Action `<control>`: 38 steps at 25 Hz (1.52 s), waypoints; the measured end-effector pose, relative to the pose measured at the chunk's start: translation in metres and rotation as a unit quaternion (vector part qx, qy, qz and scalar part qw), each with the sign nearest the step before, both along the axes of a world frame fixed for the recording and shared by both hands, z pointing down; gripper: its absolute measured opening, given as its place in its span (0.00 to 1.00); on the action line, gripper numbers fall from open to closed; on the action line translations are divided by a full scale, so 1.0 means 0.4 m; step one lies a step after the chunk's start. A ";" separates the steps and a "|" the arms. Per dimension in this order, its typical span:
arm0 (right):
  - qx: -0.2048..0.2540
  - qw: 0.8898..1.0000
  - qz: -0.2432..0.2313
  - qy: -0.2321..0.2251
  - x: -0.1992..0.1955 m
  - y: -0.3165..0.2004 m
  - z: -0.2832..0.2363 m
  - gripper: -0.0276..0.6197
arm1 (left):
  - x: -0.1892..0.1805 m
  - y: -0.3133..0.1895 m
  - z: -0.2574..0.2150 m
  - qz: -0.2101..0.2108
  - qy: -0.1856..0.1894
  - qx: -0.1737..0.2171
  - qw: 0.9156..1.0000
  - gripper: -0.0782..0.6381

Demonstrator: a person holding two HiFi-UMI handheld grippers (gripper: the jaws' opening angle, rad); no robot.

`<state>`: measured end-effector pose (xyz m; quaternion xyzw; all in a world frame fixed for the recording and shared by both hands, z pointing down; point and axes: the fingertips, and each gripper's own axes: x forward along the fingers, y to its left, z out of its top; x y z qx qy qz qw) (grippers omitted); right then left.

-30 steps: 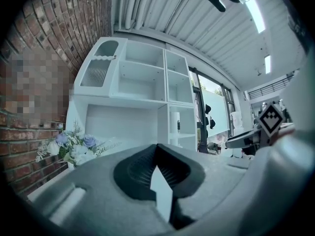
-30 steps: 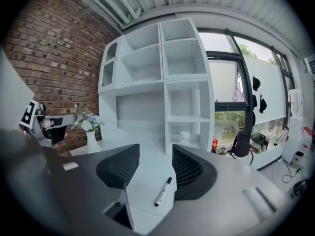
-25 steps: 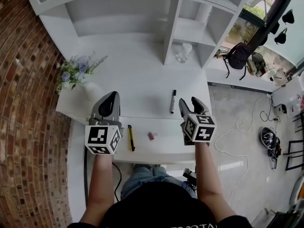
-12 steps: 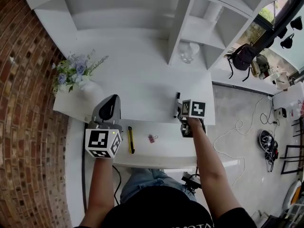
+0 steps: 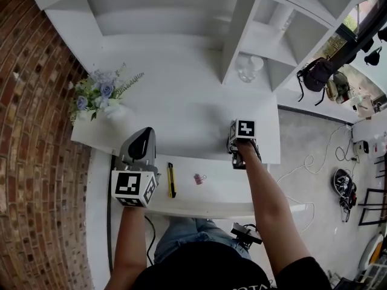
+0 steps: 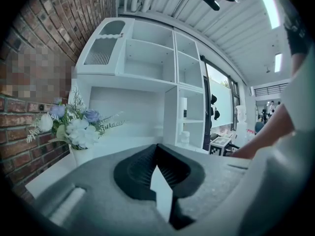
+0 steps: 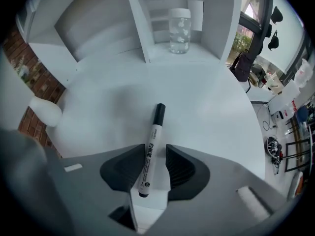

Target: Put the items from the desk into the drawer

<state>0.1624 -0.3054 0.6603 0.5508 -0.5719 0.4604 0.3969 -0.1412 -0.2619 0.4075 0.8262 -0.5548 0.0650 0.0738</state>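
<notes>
Now the right claw (image 5: 240,153) had swung down from level onto the marker (image 7: 151,149). Its jaws had just been closing and stood narrow around the marker (not yet pinching it). The marker lay on the counter (image 7: 211,97), well short of the jar (image 7: 179,23). The left claw (image 6: 156,147), left of the jar, stayed closed and empty. A pickup for the drawer looked imminent.
</notes>
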 end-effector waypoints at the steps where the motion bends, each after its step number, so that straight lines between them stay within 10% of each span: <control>1: -0.009 1.000 -0.001 0.007 0.001 0.000 0.003 0.26 | -0.004 0.001 0.003 -0.001 -0.001 -0.001 1.000 0.11; 9: 0.001 0.999 -0.017 0.037 0.007 -0.007 0.003 0.17 | -0.013 0.018 0.013 -0.001 -0.006 -0.008 1.000 0.11; 22: 0.083 0.995 0.006 -0.052 0.000 0.046 -0.148 0.17 | 0.016 0.047 -0.033 0.008 -0.003 0.017 1.000 0.11; 38: 0.271 0.960 -0.033 -0.066 0.016 0.168 -0.430 0.17 | 0.086 0.113 -0.118 0.031 -0.005 0.058 0.998 0.11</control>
